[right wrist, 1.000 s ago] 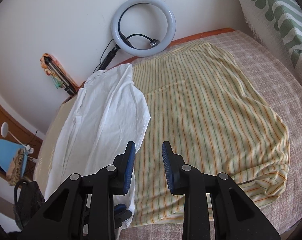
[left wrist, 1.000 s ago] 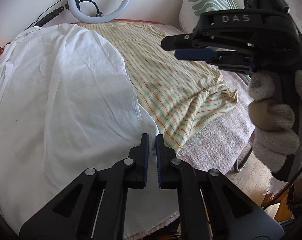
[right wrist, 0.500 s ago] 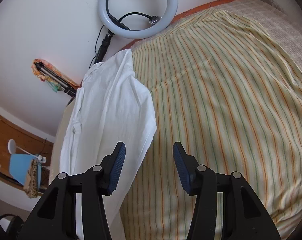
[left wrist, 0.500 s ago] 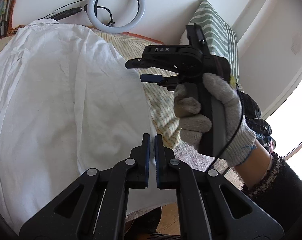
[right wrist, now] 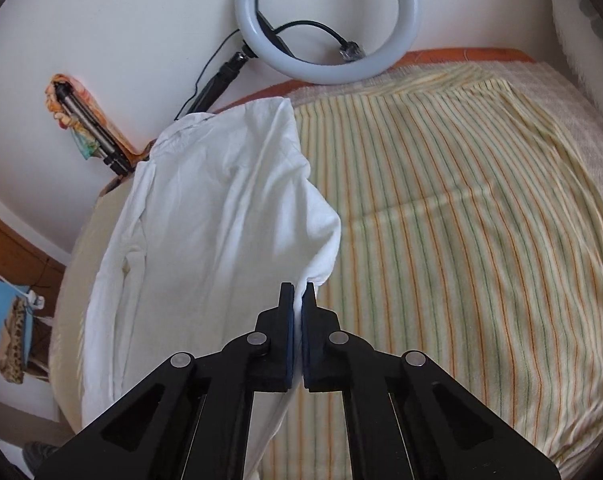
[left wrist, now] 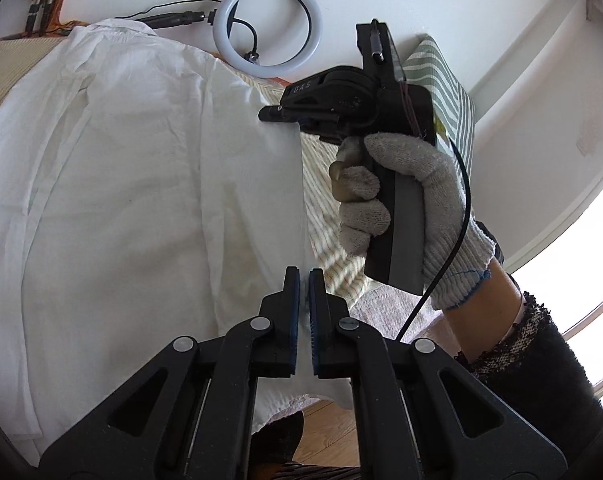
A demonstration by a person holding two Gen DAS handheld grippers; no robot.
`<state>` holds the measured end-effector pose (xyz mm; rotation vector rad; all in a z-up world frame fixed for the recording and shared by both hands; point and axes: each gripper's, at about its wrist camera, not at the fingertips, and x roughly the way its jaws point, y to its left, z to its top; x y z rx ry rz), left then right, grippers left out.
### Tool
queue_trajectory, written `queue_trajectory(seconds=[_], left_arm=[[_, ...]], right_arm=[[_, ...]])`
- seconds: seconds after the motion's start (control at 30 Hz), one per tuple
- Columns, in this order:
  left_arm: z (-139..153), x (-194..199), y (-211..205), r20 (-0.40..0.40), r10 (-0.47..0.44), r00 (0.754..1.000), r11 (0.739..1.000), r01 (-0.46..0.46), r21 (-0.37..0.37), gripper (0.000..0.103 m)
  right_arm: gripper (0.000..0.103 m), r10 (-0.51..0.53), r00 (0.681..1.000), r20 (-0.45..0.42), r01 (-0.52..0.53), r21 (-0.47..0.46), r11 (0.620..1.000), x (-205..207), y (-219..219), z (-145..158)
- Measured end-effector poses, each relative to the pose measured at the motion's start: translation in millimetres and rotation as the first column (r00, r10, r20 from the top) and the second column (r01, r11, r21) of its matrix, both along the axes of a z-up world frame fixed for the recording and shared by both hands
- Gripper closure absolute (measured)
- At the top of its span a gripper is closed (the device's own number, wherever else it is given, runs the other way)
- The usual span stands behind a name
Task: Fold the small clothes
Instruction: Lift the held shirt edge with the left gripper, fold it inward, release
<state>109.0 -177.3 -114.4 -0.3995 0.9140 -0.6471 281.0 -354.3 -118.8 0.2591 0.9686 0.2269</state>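
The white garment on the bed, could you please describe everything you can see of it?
The white garment is thin, creased, plain woven-looking cloth with long seams, spread lengthwise over the left part of the bed. Its right side overlaps the striped yellow garment. The left gripper is shut on its near edge; the right gripper is shut on a lifted fold of that right edge, which rises in a soft peak.
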Motion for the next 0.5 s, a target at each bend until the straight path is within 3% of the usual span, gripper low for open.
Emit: queue_trajectory(seconds=[0.23, 0.5], left_arm=[[-7.6, -9.7, 35.8, -0.038, 0.054, 0.998, 0.998, -0.055, -0.031, 0.101], [-27.7, -21.2, 59.0, -0.091, 0.088, 0.992, 0.996, -0.09, -0.021, 0.103]], right_arm=[[0.102, 0.148, 0.986, 0.08, -0.138, -0.123, 0.983, -4.8, 74.6, 24.2], [0.102, 0.303, 0.952, 0.048, -0.29, -0.183, 0.939, -2.9, 145.0, 4.7]])
